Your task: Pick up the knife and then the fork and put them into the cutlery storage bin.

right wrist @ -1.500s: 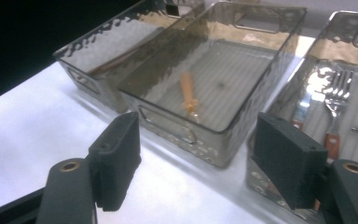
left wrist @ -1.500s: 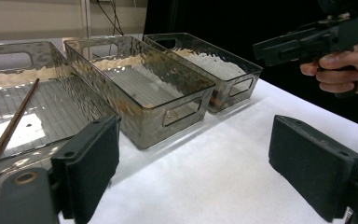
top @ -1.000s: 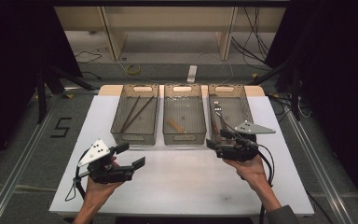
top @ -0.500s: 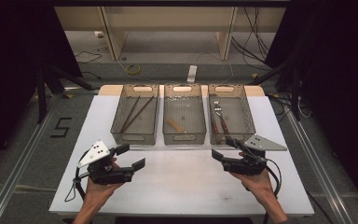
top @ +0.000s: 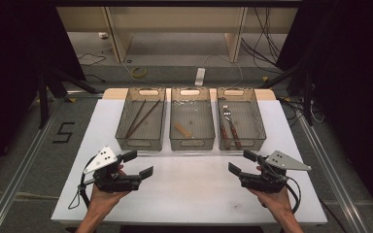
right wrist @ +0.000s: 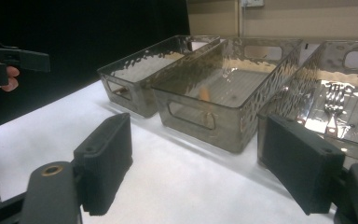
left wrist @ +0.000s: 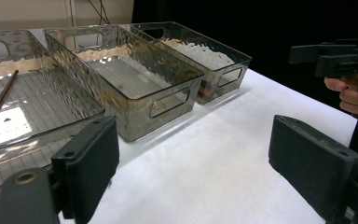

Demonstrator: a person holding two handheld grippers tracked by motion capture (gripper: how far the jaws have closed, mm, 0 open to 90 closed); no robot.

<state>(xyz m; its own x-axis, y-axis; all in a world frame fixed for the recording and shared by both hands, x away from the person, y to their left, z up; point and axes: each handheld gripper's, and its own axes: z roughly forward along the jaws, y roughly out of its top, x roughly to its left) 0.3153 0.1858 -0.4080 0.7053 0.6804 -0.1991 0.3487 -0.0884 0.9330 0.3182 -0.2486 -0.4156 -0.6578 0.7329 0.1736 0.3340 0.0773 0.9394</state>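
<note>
Three clear smoked plastic bins stand side by side at the far edge of the white table [top: 189, 189], their long sides just beside one another. The left bin [top: 142, 122] holds a pair of dark brown chopsticks [top: 141, 118] lying lengthwise, slightly crossed toward the near end. The middle bin [top: 191, 121] holds one small pale wooden piece [top: 182, 129] lying aslant on its floor near the front wall. The right bin [top: 240, 121] holds a fork [top: 227, 116] and further brown-handled cutlery [top: 235, 134] lying lengthwise beside it; what the second piece is cannot be told.

The near half of the table is bare white surface, and nothing lies between the bins and the two grippers. The left gripper [top: 140, 165] is held in the person's left hand [top: 104, 199] over the near left part of the table, well apart from the bins, its jaws wide open with nothing between them. The right gripper [top: 243, 162] sits in the right hand [top: 274, 199] over the near right part of the table, nearest the right bin; its jaws also stand wide apart and empty. In the right gripper view the fork shows through the right bin's front wall, just beyond the right jaw.
</note>
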